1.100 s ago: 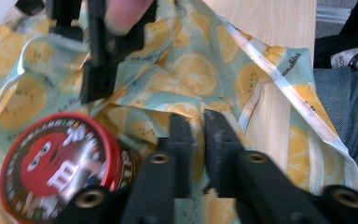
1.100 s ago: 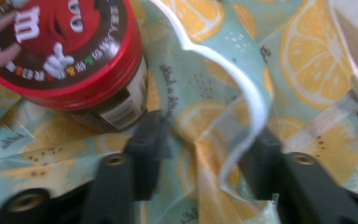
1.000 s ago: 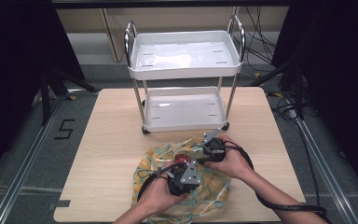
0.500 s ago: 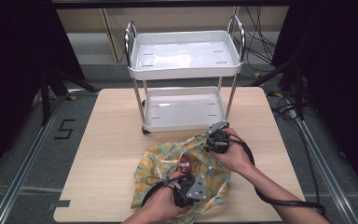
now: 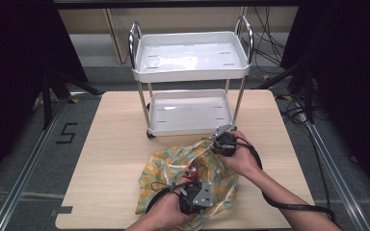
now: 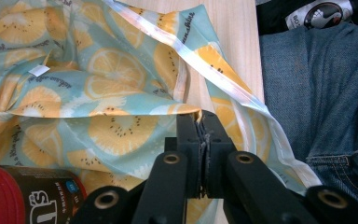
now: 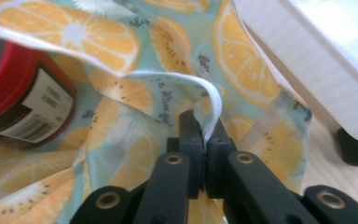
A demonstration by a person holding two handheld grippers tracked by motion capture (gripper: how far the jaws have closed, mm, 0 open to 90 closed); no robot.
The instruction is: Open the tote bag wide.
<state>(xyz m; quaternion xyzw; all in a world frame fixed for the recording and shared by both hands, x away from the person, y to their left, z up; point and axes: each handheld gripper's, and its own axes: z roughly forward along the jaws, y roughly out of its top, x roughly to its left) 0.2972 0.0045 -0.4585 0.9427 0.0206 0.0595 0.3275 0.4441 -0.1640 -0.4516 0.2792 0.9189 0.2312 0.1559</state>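
Lemon-print bag (image 5: 188, 180) lies on the desk (image 5: 111, 159) before the white cart (image 5: 190, 86); left hand-held gripper (image 6: 201, 122) pinches its near edge, right hand-held gripper (image 7: 200, 125) its far rim; red-lidded jar (image 7: 18, 88) inside.

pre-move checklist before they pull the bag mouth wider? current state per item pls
1. Left gripper fingers shut on the lemon-print bag edge: ok.
2. Right gripper fingers shut on the bag's white hem: ok.
3. Red-lidded can lies inside the bag, between the two grips: ok.
4. Cart sits close beside the right gripper, its lower tray at the edge of the right gripper view: not ok for pulling that way.
5. How much fabric each grip holds: cannot tell.
6. Bag rests on the table, inside its near edge: ok.
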